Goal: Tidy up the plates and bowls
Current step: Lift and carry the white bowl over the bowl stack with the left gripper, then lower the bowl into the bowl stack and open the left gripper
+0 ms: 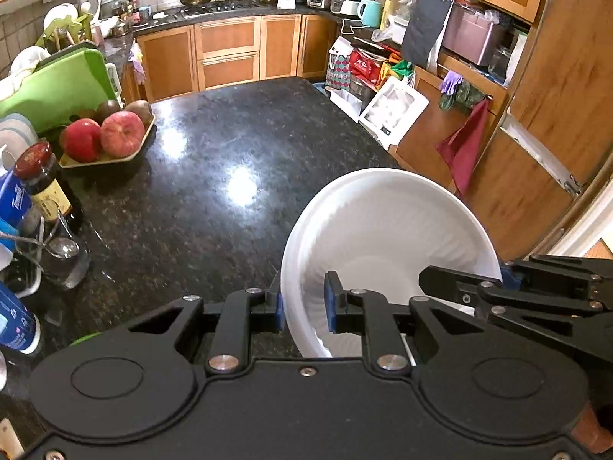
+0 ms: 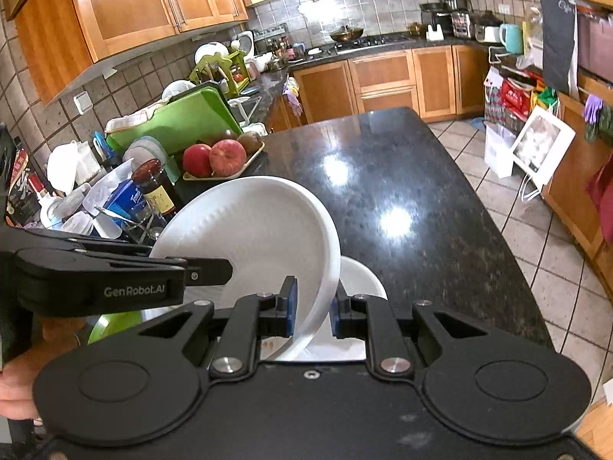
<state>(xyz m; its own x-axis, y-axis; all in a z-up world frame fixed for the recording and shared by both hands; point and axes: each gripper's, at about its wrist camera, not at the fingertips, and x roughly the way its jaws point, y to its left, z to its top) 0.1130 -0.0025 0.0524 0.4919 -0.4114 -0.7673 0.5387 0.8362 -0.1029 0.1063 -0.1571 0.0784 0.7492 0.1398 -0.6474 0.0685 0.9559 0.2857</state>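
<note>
A large white bowl (image 1: 387,230) with a ribbed inside is held tilted above the black granite counter (image 1: 214,145). My left gripper (image 1: 304,308) has its blue pads on either side of the bowl's left rim. My right gripper (image 2: 312,308) has its pads on either side of the same bowl's (image 2: 253,226) right rim. A second white dish (image 2: 358,280) lies on the counter (image 2: 402,161) just below and behind the bowl. A green dish (image 2: 113,324) shows partly at lower left, under the left gripper.
A tray of apples (image 1: 105,136) and a dark sauce bottle (image 1: 44,184) stand at the counter's left, with a green cutting board (image 1: 57,84), bottles, glasses and several dishes. The counter's right edge drops to a tiled floor (image 2: 536,253) with cabinets and bags.
</note>
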